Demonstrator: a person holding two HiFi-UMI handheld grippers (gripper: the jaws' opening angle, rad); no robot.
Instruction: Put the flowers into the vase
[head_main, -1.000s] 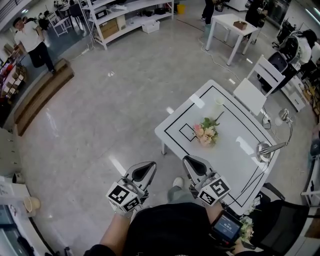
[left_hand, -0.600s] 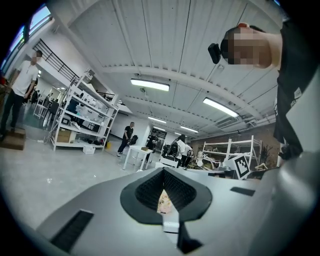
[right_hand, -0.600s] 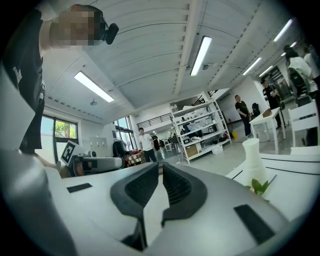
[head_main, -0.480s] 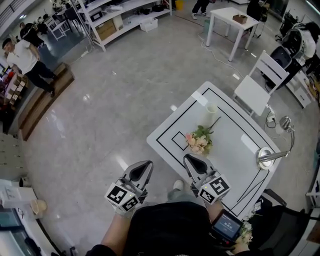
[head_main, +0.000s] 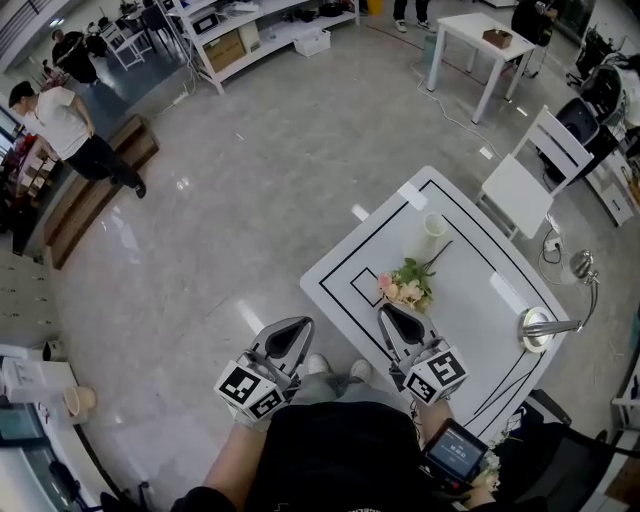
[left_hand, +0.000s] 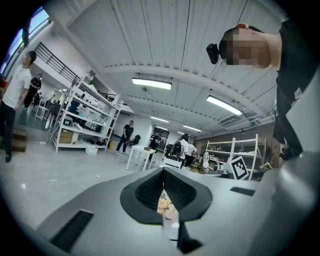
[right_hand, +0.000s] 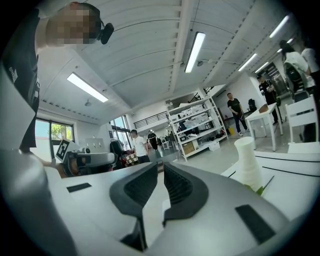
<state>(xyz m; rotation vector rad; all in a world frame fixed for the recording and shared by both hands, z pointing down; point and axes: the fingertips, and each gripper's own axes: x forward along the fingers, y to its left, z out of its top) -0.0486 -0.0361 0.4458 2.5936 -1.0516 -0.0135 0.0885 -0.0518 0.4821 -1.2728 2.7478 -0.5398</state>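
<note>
While the person is standing at the table's (head_main: 470, 300) near edge, both hands are holding their tongs low in front of the body, roughly level and pointing toward the tabletop. The left gripper (head_main: 298, 325) is hovering over the grey floor (head_main: 230, 200) off the table's left corner; in the left gripper view (left_hand: 162, 172) its jaws are resting together with nothing clamped, only a thin slit lower down showing a sliver of blossoms beyond. The right gripper (head_main: 386, 311) is reaching over the near edge, its tips just short of the flowers (head_main: 405, 288). In the right gripper view (right_hand: 161, 167) its jaws are sitting all but together, and they are gripping nothing.

The flowers – a small pink and cream bunch with green leaves – are lying on the tabletop close to the near edge, beside a small black square drawn inside the table's black outline. Their stem is pointing away toward the vase (head_main: 428, 238), which is standing upright farther in, toward the far corner. Whether stem and vase are touching cannot be told. The blossoms are lying between the right gripper and the vase (right_hand: 248, 162), which is showing as a pale ribbed cylinder in the right gripper view.

A silver desk lamp (head_main: 545, 327) is standing at the table's right edge. Beyond the far edge a white chair (head_main: 525, 170) is waiting, with a small white table (head_main: 480, 35) and open shelving (head_main: 260, 30) farther off – and a person in a white shirt (head_main: 62, 122) is walking at the room's left side.
</note>
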